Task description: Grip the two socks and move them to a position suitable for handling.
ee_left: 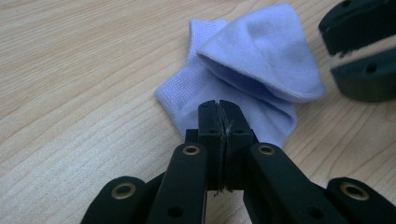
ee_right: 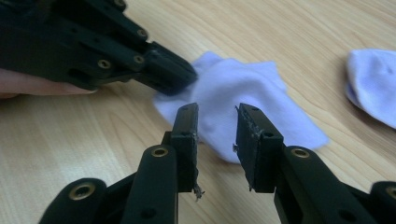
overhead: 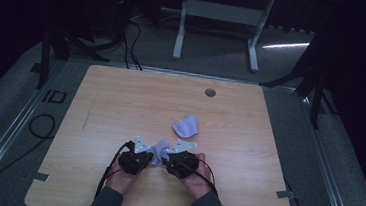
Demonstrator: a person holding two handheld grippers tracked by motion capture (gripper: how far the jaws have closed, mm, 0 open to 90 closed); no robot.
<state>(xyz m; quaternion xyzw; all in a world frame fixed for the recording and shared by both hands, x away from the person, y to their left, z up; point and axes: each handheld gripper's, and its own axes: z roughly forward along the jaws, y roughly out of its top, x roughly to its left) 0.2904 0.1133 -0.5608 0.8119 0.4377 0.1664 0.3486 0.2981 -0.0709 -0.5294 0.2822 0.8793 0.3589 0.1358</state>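
1 crumpled pale-lilac sock (ee_left: 243,70)

High view overhead facing forward-down, both gripper views close, low, sharing the pale sock (ee_left: 243,70) on table (overhead: 121,102)

Partly hidden and cropped items around the two hand-held grippers

The left gripper (ee_left: 218,105) is covering the near edge of the sock (ee_left: 243,70), so whether cloth is lying pinched between its closed jaws is unclear. Beyond the right gripper (ee_right: 215,116), the second sock (ee_right: 373,86) is running off the frame's right edge, and the fingers (ee_right: 32,84) are blurring out at the left.
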